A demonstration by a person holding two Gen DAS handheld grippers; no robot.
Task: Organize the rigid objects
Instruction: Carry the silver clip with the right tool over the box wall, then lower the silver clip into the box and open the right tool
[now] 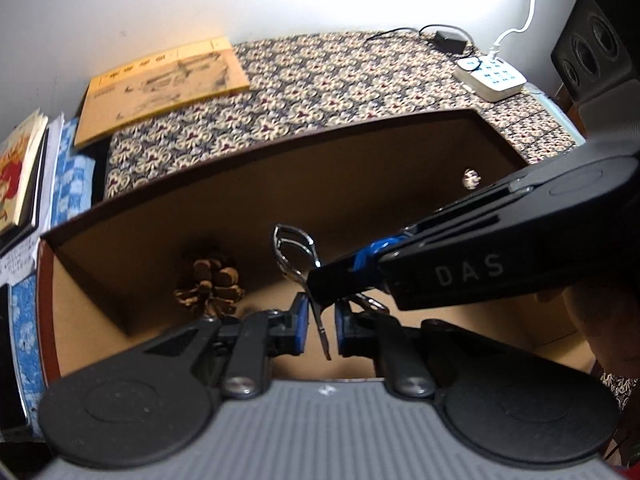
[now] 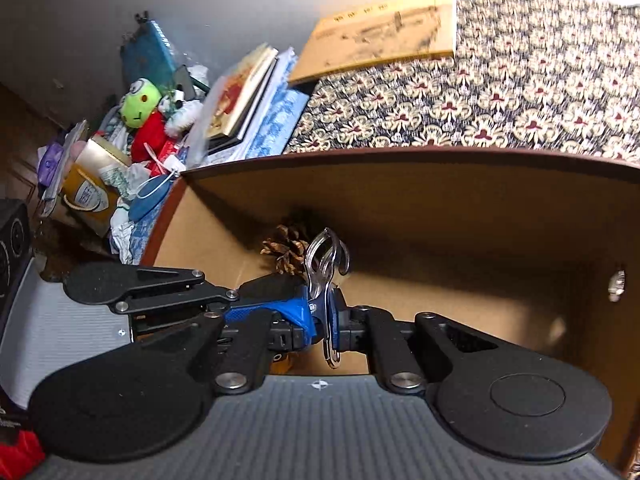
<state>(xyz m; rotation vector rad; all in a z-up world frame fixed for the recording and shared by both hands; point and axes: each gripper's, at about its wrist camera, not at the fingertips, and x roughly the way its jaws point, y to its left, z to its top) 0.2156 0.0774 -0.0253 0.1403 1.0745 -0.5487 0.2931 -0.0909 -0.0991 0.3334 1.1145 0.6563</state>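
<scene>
A metal eyelash curler (image 1: 295, 251) with looped handles hangs upright over the open brown drawer (image 1: 280, 184). My right gripper (image 2: 323, 330) is shut on the curler (image 2: 326, 264) near its middle. In the left wrist view the right gripper (image 1: 322, 280) reaches in from the right. My left gripper (image 1: 320, 330) stands open, its blue pads on either side of the curler's lower stem with gaps showing. From the right wrist view the left gripper (image 2: 296, 310) comes in from the left. A pine cone (image 1: 210, 284) lies in the drawer's back left corner.
A patterned cloth (image 1: 340, 80) covers the top behind the drawer, with a yellow book (image 1: 164, 80), a white power strip (image 1: 490, 76) and a black speaker (image 1: 600, 52). Stacked books (image 2: 244, 92) and a green plush toy (image 2: 142, 106) crowd the left. A small shiny knob (image 2: 616, 280) sits on the drawer's right wall.
</scene>
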